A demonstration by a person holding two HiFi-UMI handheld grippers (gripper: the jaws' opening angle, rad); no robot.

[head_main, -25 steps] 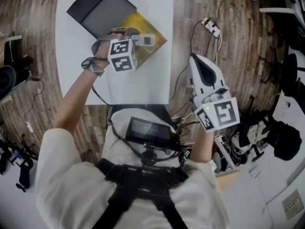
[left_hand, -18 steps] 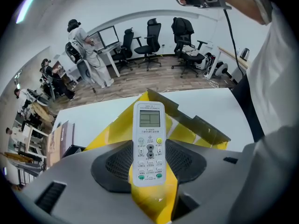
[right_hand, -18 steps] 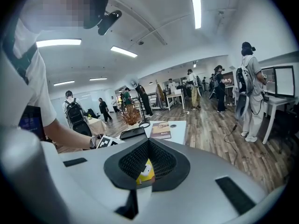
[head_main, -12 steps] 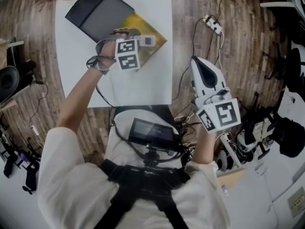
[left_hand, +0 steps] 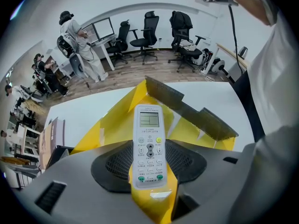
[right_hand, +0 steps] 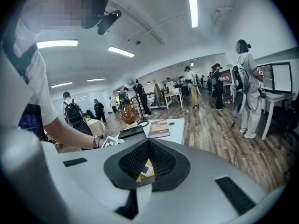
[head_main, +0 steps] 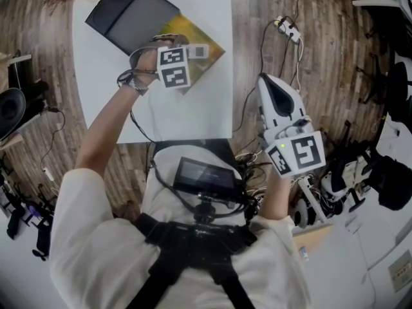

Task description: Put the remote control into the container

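The white table [head_main: 193, 118] carries everything that matters, and the yellow container [head_main: 188, 31] on it is your reference. A dark flat case [head_main: 132, 15] lies just beside the container on its far-left side. Your right gripper [head_main: 265, 85] hangs well apart from the container, off the table's edge over the wooden floor [head_main: 335, 56]. Its jaws are closed together at the tips with nothing between them, so it plays no part here. Your left gripper [left_hand: 148, 148] points steeply down right above the container, its jaws clamped on the remote control [left_hand: 147, 125]. The textured pads press the two long edges of the remote's lower, button half, while the screen end sticks out past the tips over the yellow floor of the container. The remote looks light and stiff, a smooth plastic shell that may slide if the pads slacken unevenly. The grip you have looks like the right one — across the narrow width, on the flat side edges, clear of the keys. It will not bend or crush, but a drop could knock the screen or spring the battery cover. The container seems to be thin folded sheet — probably light enough to skid if nudged — so it would be wise to go low before you release.
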